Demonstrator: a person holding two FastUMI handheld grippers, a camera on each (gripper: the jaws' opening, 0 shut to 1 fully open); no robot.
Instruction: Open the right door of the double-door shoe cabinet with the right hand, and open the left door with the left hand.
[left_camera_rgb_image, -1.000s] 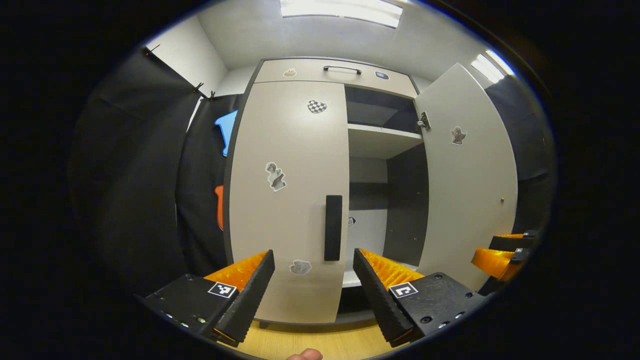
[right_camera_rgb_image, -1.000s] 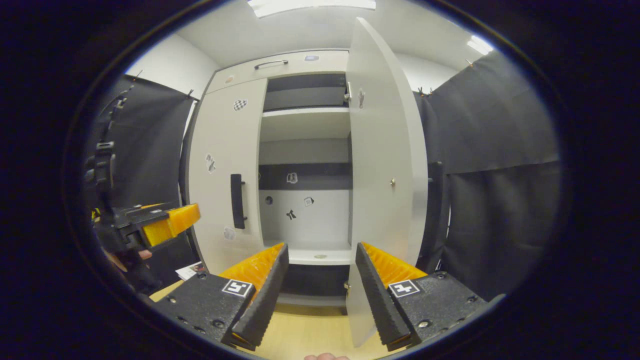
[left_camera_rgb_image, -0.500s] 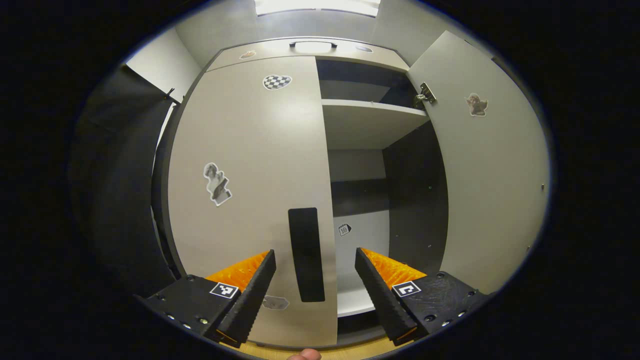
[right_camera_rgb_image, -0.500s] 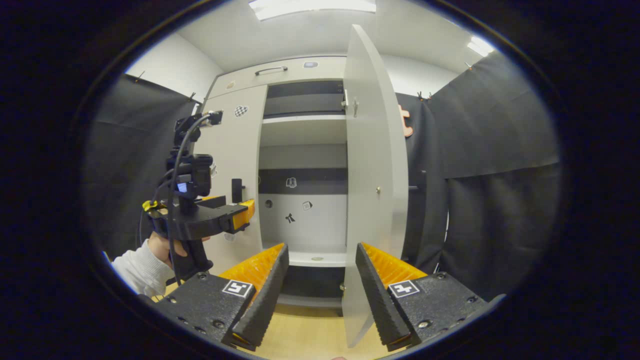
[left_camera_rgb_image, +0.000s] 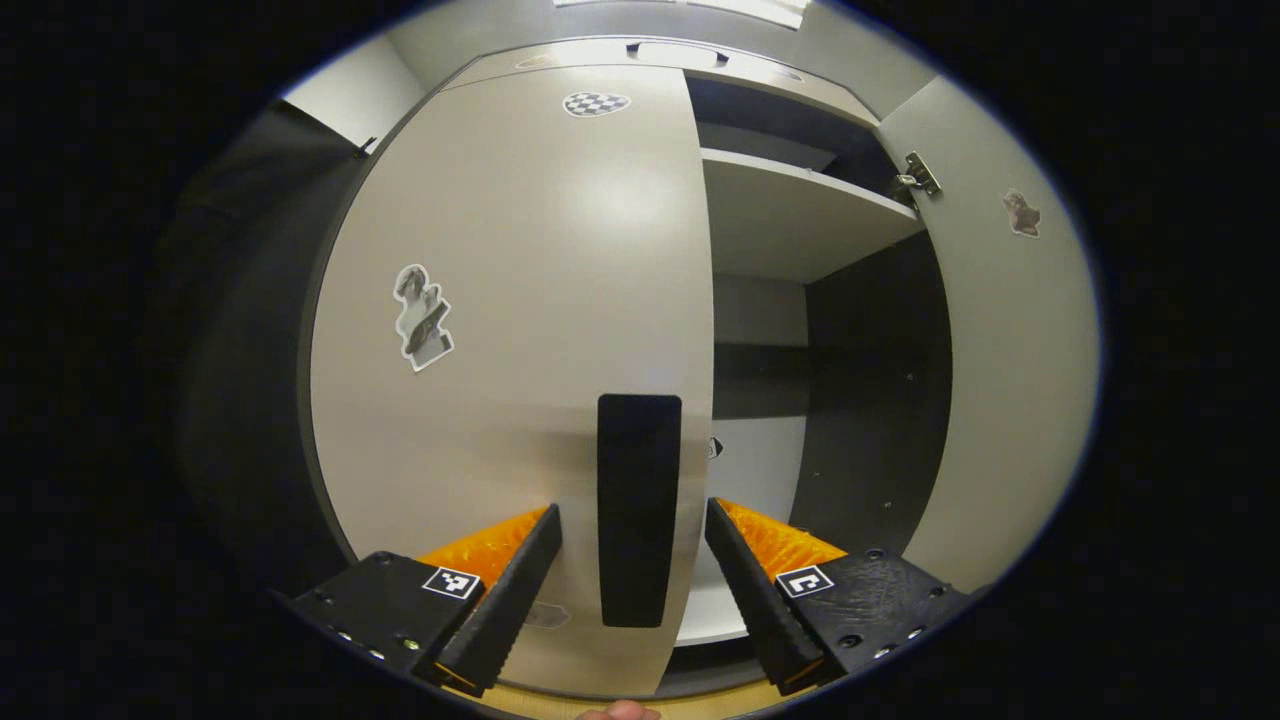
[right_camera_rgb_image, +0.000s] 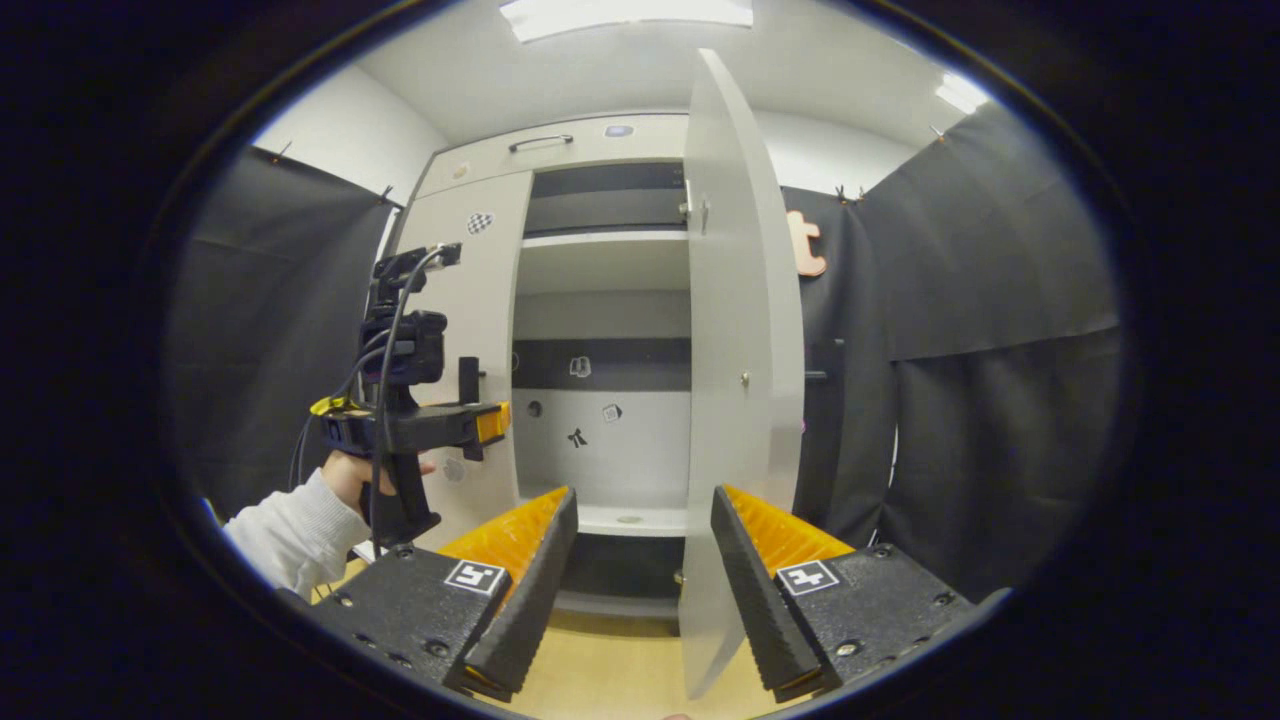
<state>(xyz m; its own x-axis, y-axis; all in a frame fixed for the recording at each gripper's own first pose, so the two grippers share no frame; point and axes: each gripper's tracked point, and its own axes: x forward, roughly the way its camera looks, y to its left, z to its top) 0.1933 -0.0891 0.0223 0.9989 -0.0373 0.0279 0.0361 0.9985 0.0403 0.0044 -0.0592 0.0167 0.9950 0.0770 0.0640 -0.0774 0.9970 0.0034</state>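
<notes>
Ridged fingers (left_camera_rgb_image: 520, 570) flank a flat rectangular handle (left_camera_rgb_image: 638, 508).

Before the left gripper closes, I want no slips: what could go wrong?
The left gripper has its jaws open around the black handle of the shut left door, low on the handle, so it might slip off. The right door stands open near the right gripper and could be bumped.

No words, brands or numbers could be read. The stickers on the left door (left_camera_rgb_image: 500, 300) and on the cabinet's back panel (right_camera_rgb_image: 610, 440) were picture shapes, too small to make out any lettering. The square black-and-white coded markers on the left gripper (left_camera_rgb_image: 630, 590) and right gripper (right_camera_rgb_image: 640, 590) carried patterns, not text.
</notes>
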